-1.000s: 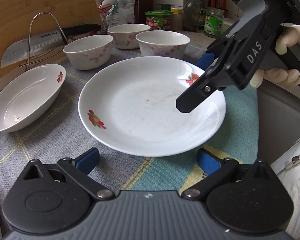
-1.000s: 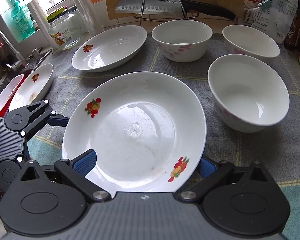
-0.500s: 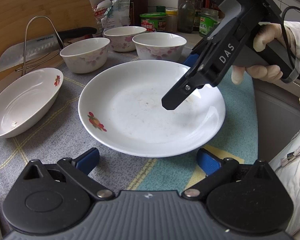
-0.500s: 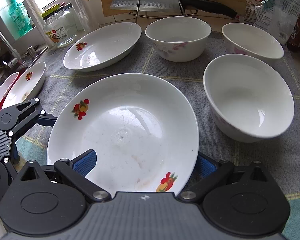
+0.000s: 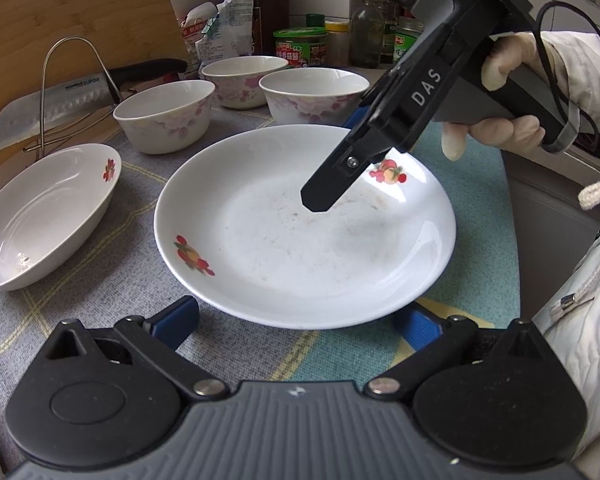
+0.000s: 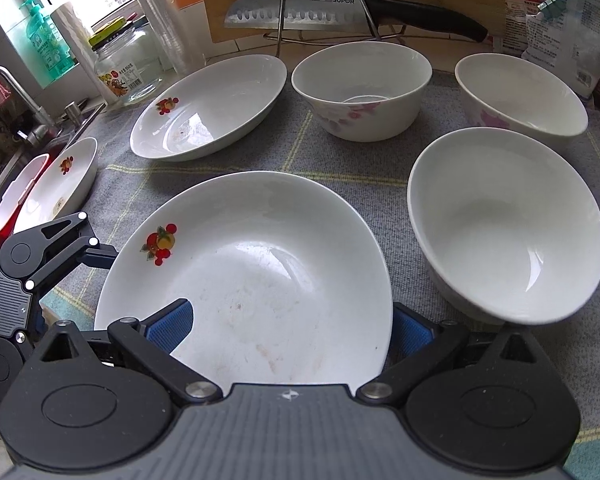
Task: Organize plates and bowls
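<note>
A round white plate with fruit prints [image 5: 300,240] lies on the grey cloth between both grippers; it also shows in the right wrist view [image 6: 252,272]. My left gripper [image 5: 296,322] is open, its blue pads at the plate's near rim. My right gripper [image 6: 290,328] is open, its pads either side of the plate's opposite rim; in the left wrist view its body [image 5: 404,112] hangs over the plate. An oval dish [image 6: 212,108] lies at the left. Three floral bowls [image 6: 362,92] [image 6: 520,94] [image 6: 508,224] stand behind and to the right.
A knife on a wire rack [image 6: 320,10] and a wooden board stand at the back. Jars and bottles [image 5: 300,46] line the far edge. A sink with two more dishes [image 6: 56,184] is at the left. The counter edge [image 5: 540,216] drops off by the person.
The right gripper has moved further in over the plate, its pads now straddling the rim. The left gripper has stayed at the near rim.
</note>
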Demonstrator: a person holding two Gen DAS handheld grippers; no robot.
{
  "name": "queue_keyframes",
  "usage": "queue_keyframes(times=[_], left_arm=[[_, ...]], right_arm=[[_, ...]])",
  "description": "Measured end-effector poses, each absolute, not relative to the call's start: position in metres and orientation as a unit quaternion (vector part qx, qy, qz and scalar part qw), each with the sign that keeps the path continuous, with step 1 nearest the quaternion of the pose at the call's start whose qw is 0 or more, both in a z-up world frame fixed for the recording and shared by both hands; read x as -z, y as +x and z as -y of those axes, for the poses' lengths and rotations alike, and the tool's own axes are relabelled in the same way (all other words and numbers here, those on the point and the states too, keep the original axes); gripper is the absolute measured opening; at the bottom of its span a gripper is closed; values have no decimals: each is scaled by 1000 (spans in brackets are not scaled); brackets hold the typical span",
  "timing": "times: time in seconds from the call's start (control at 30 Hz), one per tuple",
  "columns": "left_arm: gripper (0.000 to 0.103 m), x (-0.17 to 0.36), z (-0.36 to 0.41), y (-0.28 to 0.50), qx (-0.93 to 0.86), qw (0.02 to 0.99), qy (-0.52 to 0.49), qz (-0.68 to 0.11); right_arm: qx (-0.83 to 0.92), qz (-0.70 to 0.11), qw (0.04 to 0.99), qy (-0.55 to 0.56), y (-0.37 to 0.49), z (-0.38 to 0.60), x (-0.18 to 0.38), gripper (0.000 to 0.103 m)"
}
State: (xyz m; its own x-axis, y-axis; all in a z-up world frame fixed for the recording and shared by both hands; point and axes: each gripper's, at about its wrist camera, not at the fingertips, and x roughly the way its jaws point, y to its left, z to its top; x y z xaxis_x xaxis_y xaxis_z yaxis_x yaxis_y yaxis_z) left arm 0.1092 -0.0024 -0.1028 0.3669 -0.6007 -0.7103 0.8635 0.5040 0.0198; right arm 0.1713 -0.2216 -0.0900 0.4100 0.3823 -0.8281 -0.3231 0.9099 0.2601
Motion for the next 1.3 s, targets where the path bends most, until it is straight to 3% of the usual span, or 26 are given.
queue_keyframes(times=[1.3], left_arm=[[103,101,7,123,507,766,239,-316]], right_arm=[[-185,-540,811,126,191,226,87,103]])
